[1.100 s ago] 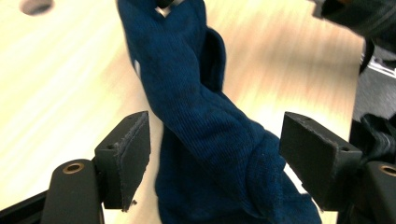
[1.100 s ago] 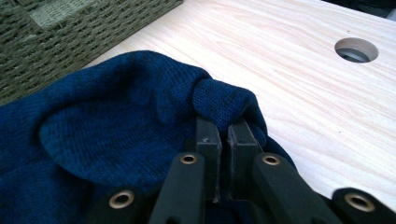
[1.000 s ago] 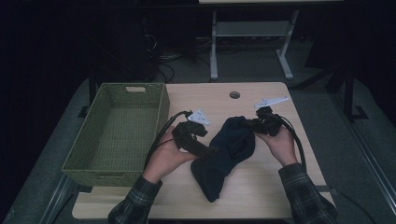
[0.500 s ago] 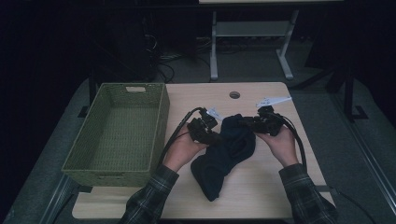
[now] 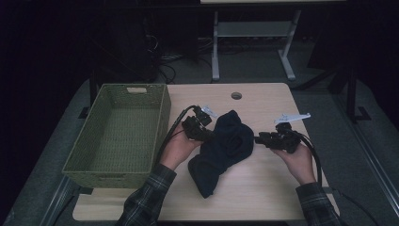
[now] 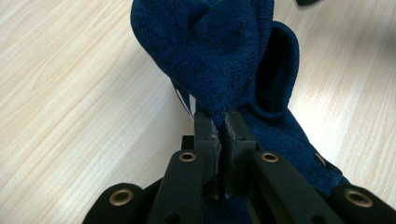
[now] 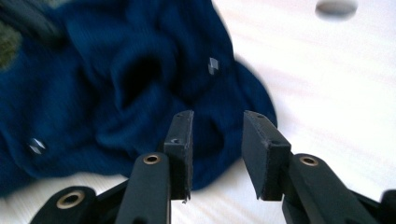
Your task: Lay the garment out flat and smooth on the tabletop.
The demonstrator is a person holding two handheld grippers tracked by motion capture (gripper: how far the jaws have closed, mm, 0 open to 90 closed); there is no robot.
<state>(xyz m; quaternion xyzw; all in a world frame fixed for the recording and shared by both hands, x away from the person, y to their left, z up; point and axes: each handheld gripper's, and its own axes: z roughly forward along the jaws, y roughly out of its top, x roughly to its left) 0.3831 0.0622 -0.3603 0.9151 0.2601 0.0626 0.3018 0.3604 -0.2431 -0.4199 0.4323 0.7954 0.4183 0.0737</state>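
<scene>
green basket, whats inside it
Nothing that shows: the green basket has a bare woven floor. Its near wall hides the strip of floor right behind it.
</scene>
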